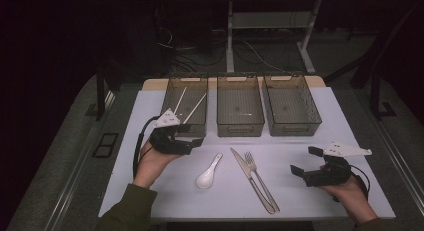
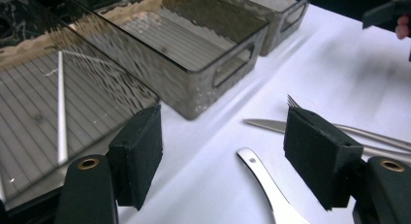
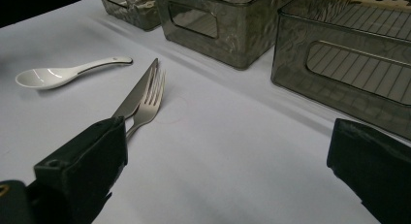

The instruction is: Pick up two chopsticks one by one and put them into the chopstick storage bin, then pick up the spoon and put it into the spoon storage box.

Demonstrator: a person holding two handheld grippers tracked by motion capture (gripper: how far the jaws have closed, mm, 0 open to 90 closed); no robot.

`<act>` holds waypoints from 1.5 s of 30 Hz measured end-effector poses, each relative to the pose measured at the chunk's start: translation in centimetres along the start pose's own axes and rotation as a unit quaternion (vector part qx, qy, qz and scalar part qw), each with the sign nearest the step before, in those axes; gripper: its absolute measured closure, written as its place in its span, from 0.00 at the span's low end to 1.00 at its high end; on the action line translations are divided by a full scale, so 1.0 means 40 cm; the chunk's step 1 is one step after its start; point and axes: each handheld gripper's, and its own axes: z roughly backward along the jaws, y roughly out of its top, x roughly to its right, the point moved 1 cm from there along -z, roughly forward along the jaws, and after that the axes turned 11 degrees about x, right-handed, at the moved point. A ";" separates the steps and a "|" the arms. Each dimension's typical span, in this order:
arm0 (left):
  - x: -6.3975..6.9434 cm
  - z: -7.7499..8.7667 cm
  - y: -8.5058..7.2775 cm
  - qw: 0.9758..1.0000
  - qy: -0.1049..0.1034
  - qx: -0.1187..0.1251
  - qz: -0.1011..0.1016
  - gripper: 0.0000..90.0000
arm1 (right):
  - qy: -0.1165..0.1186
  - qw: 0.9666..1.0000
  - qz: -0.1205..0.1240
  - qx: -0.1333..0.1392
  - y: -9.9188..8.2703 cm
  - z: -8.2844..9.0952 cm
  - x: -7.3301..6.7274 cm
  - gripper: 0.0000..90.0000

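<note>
Both tongs gape wide and hold nothing: left tongs (image 1: 186, 139) just before the left bin (image 1: 186, 105) with two white chopsticks (image 1: 195, 108); right tongs (image 1: 306, 162) right of the knife (image 1: 250, 177), fork (image 1: 260, 178) and spoon (image 1: 209, 172) on the table (image 1: 310, 201).

High view overhead, far; gripper views low, near; all share fork (image 1: 256, 167).

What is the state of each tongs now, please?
Left tongs: open, holding nothing.
Right tongs: open, holding nothing.
</note>
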 end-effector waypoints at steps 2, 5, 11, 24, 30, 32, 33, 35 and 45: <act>0.017 0.005 -0.013 1.000 0.000 -0.002 -0.004 0.33 | 0.000 1.000 -0.001 -0.001 0.000 0.000 -0.001 0.01; 0.039 0.008 -0.036 1.000 -0.002 -0.005 -0.009 0.34 | 0.001 1.000 -0.001 -0.001 0.001 0.000 -0.002 0.01; 0.071 0.002 -0.089 1.000 -0.013 -0.022 -0.002 0.36 | 0.001 1.000 -0.002 -0.001 0.002 -0.003 -0.001 0.01; 0.134 -0.005 -0.132 0.998 -0.048 -0.032 0.002 0.65 | -0.001 1.000 -0.001 -0.003 0.000 0.000 -0.002 0.01; 0.152 -0.014 -0.134 0.995 -0.082 -0.048 0.010 0.96 | 0.001 1.000 0.001 -0.003 0.000 0.001 -0.006 0.01; 0.157 -0.019 -0.134 0.994 -0.091 -0.054 0.010 0.99 | 0.001 1.000 0.000 -0.002 0.000 0.002 -0.005 0.01; 0.159 -0.022 -0.135 0.994 -0.092 -0.059 0.009 0.99 | 0.001 1.000 0.001 -0.002 0.000 0.002 -0.004 0.01; 0.159 -0.029 -0.138 0.994 -0.086 -0.062 0.008 0.99 | 0.001 1.000 0.000 -0.003 0.000 0.002 -0.004 0.01; 0.099 -0.084 -0.136 0.996 -0.051 -0.076 -0.002 0.99 | 0.002 1.000 0.002 -0.003 0.000 -0.001 -0.004 0.01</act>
